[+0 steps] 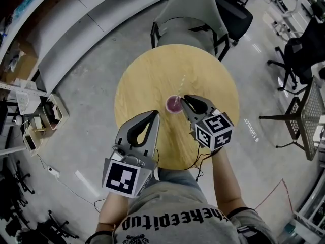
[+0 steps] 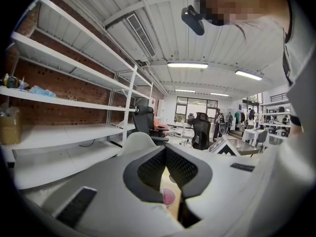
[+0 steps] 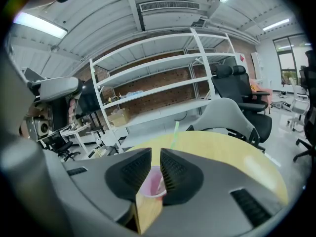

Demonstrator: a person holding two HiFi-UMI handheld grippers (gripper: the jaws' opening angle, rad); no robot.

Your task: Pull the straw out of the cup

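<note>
A small pink cup (image 1: 173, 104) stands near the middle of the round wooden table (image 1: 147, 75). A pale green straw (image 1: 181, 87) leans out of it toward the far side. My right gripper (image 1: 184, 100) hovers just right of the cup's rim, its jaws slightly apart and pressing on nothing. In the right gripper view the cup (image 3: 154, 182) shows through the narrow gap of the right gripper (image 3: 155, 153), and the straw (image 3: 174, 134) rises beyond the tips. My left gripper (image 1: 155, 115) is over the table's near left, tips together; its own view has the left gripper (image 2: 165, 148) framing the cup (image 2: 169, 197) below.
A grey chair (image 1: 190, 14) stands at the table's far edge, with black office chairs (image 1: 297, 52) further right. White shelving (image 1: 66, 39) runs along the left. A metal mesh stand (image 1: 310, 116) is at the right, and cables lie on the concrete floor.
</note>
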